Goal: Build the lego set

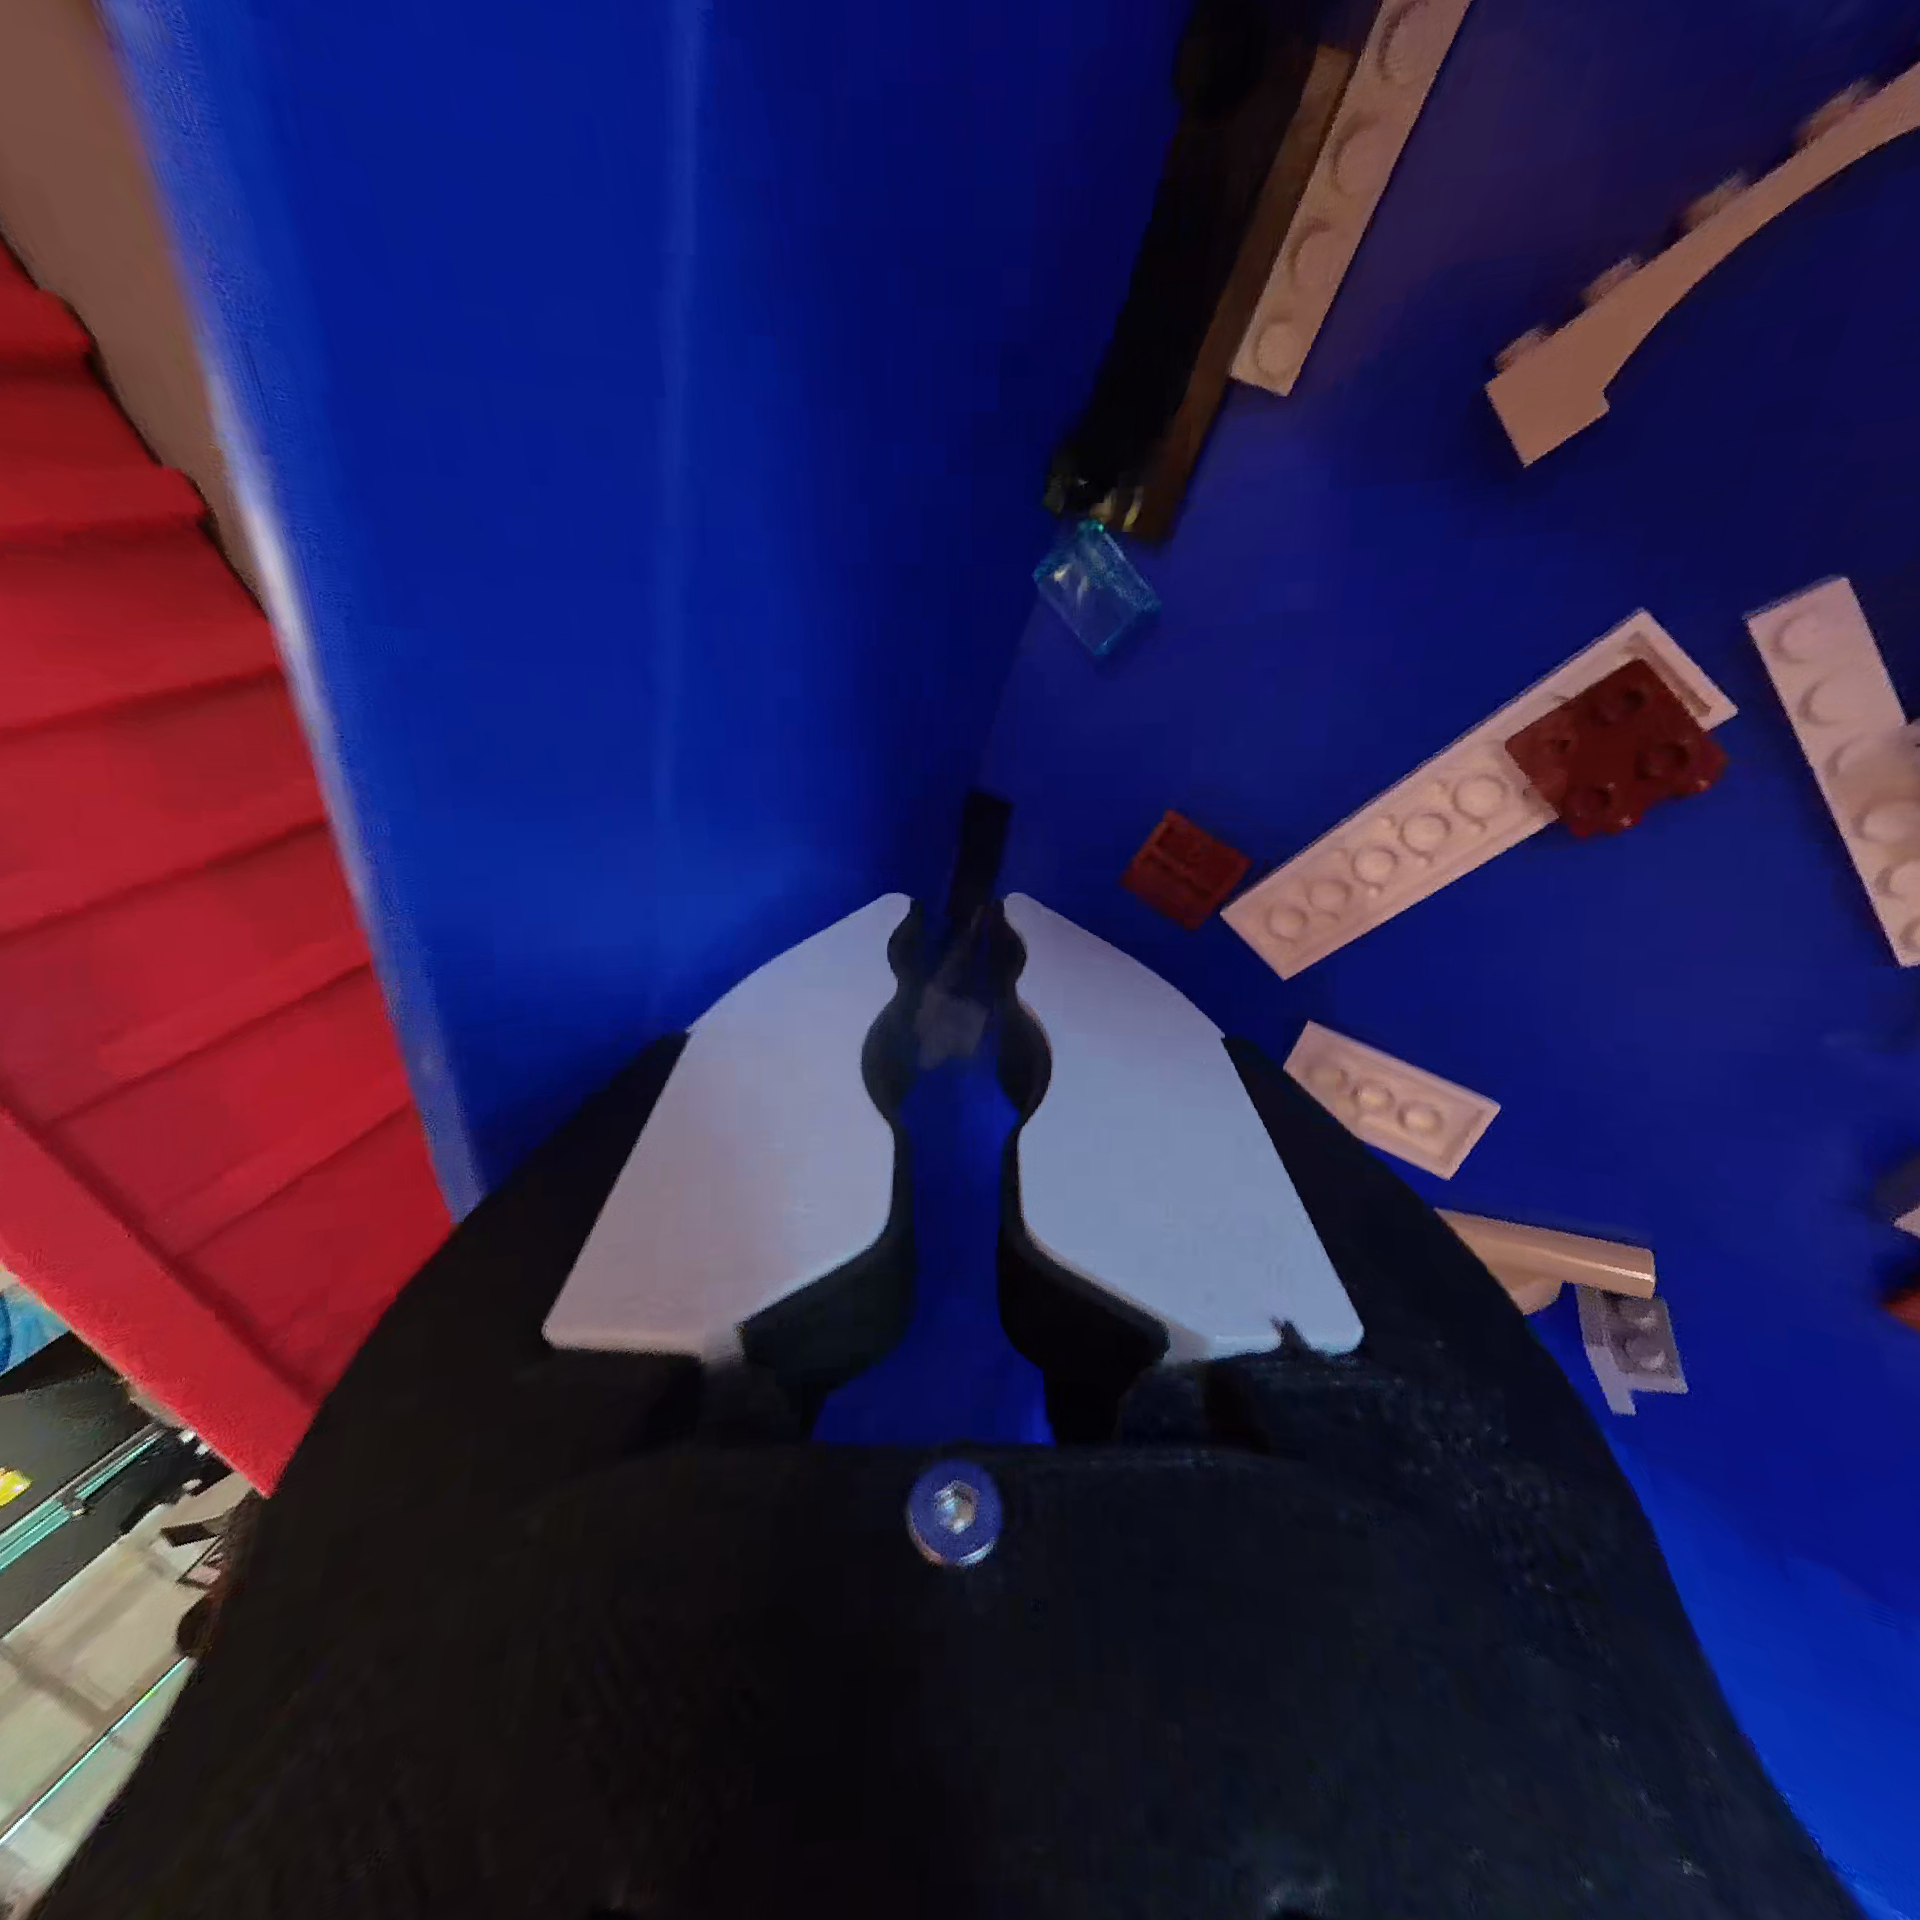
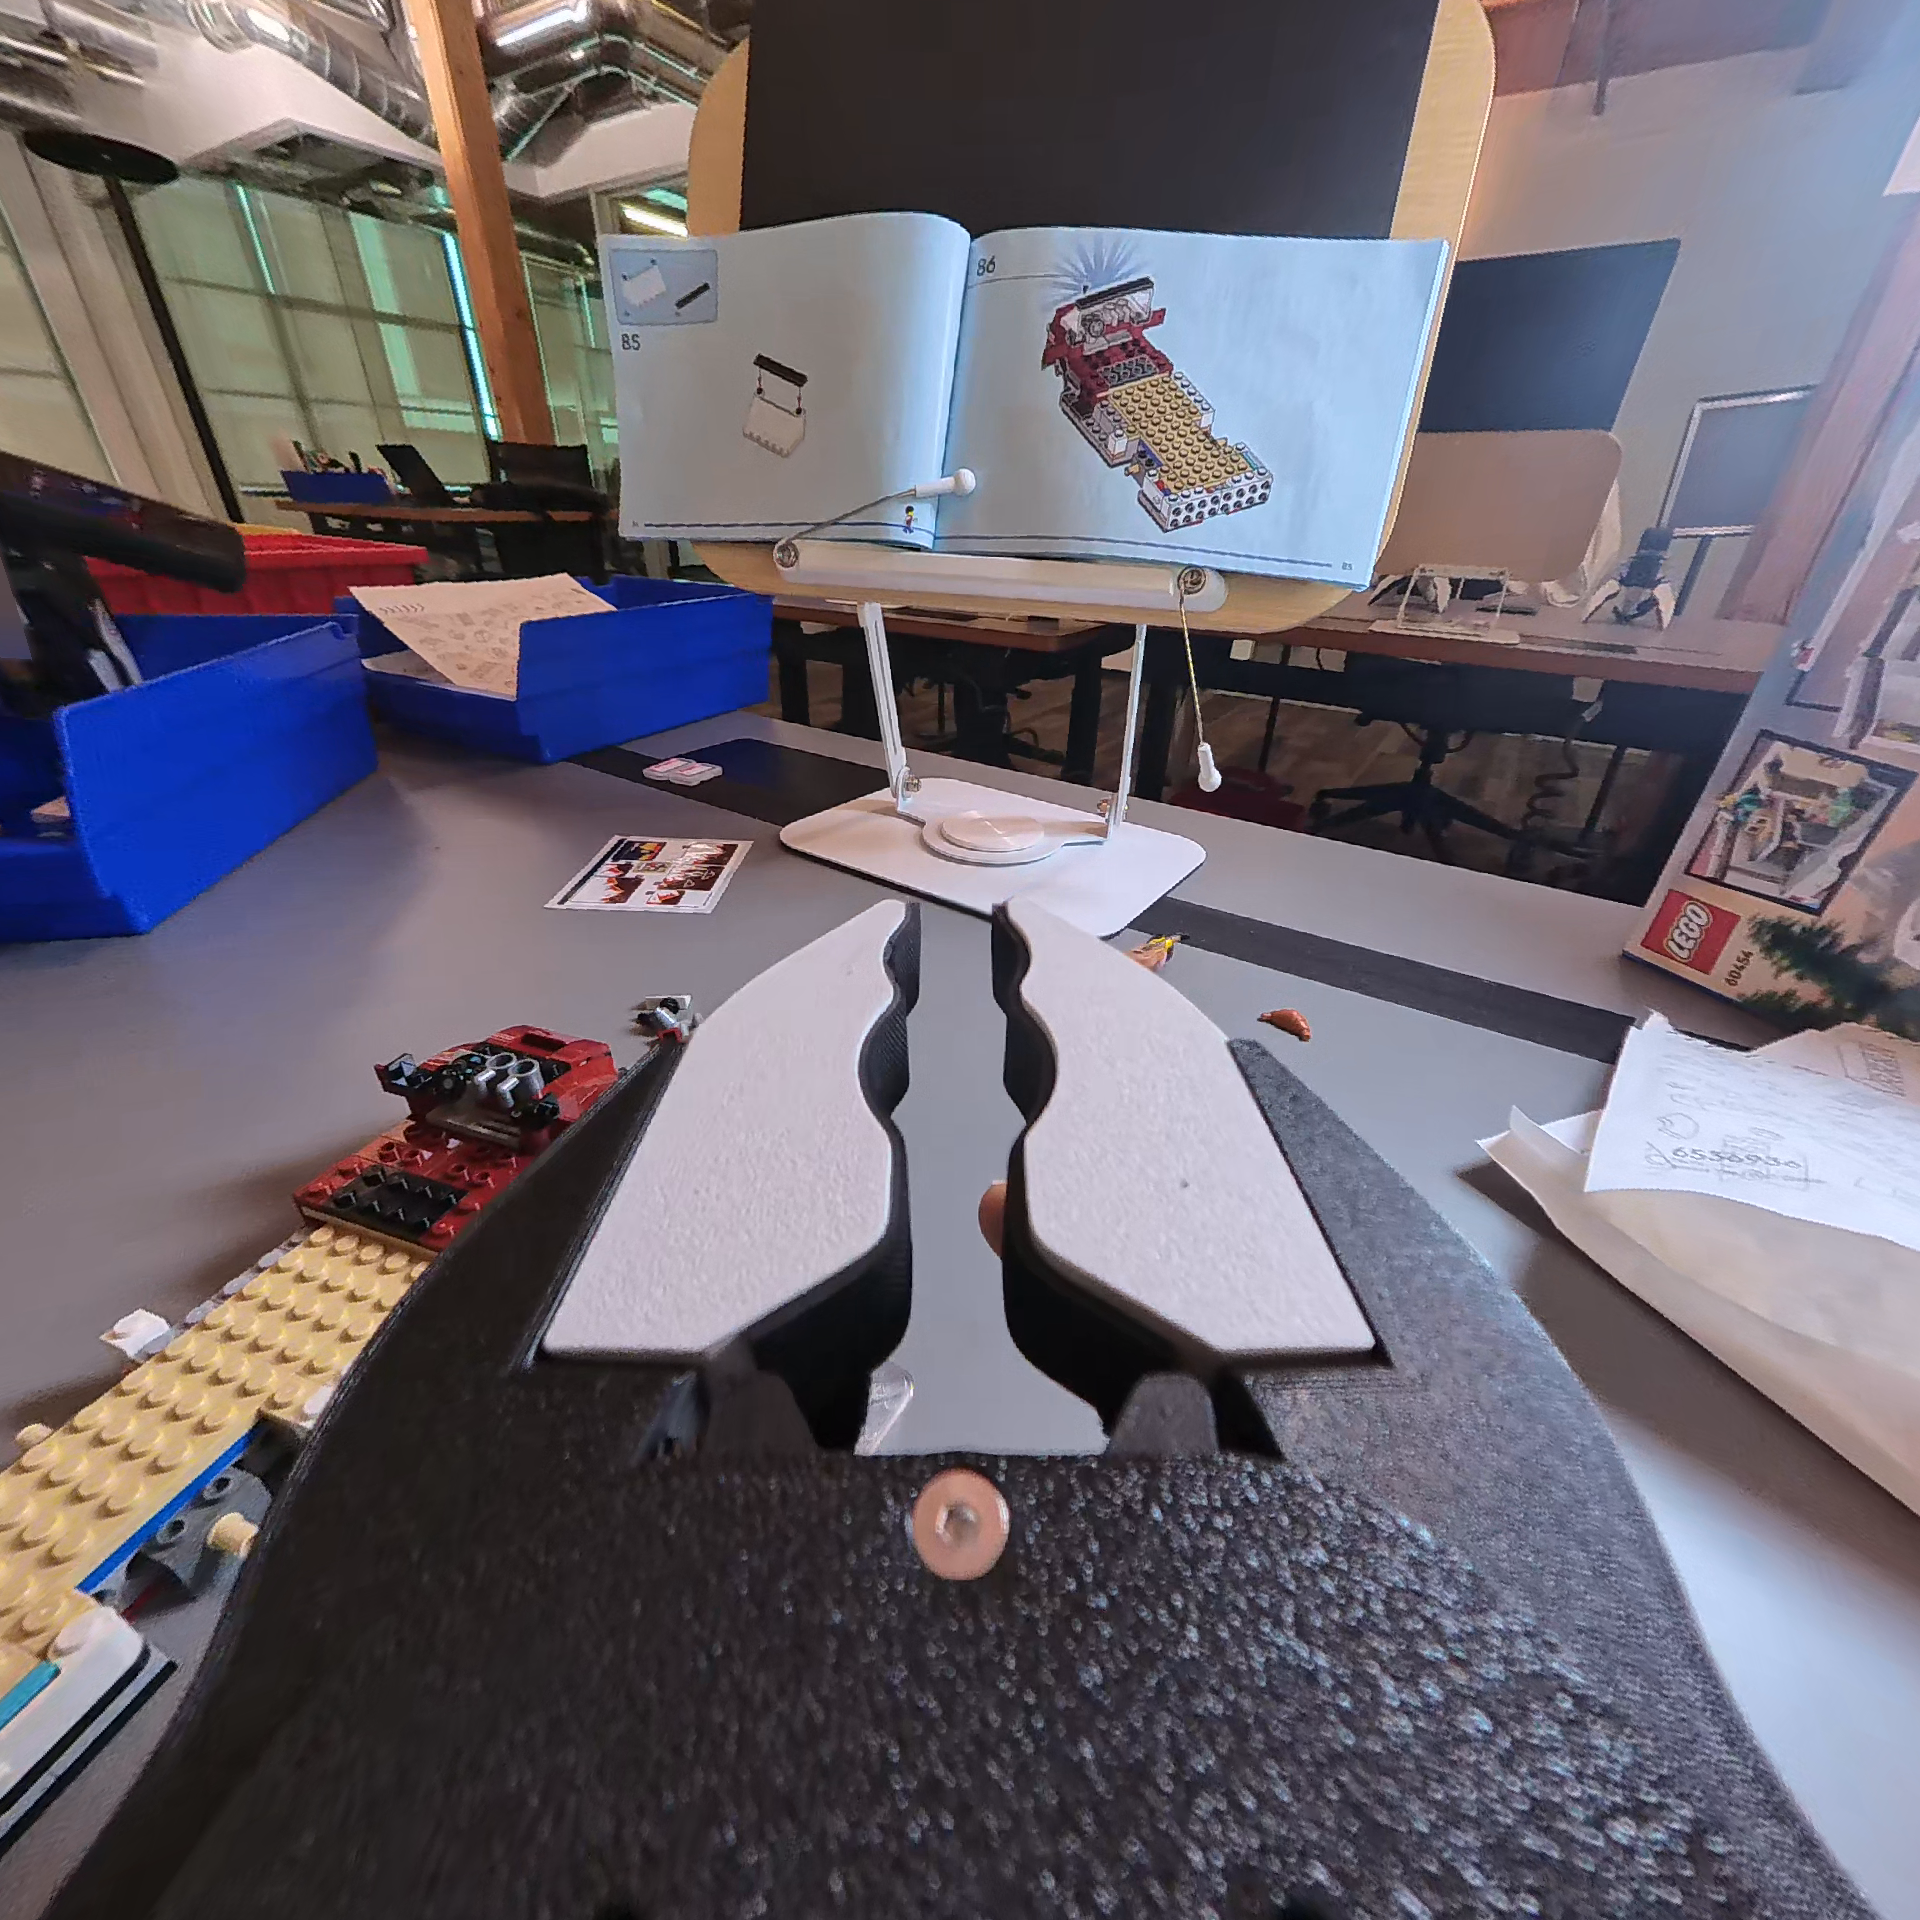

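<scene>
- As I look down the left gripper into the blue bin, its fingers are clenched on a thin black strip, a small narrow piece gripped right at the tips
- The strip's long axis runs nearly straight ahead of the fingers, poking out beyond the tips along the corner where bin wall meets bin floor; its near end sits blurred between the pads
- To the right of the fingers on the bin floor: a small dark red tile just beside, a long white plate with a dark red square plate on its far end, a short white plate nearer me
- Farther ahead of the tips, a clear blue tile and a long black bar against the wall
- Right gripper hangs over the grey table, jaws narrowly apart, nothing between the pads; table shows through the gap
- Left of its fingers, the red and tan brick build; straight ahead, the book stand with an open instruction booklet
- Left gripper is the one at the strip; the right is well apart from the bin
</scene>
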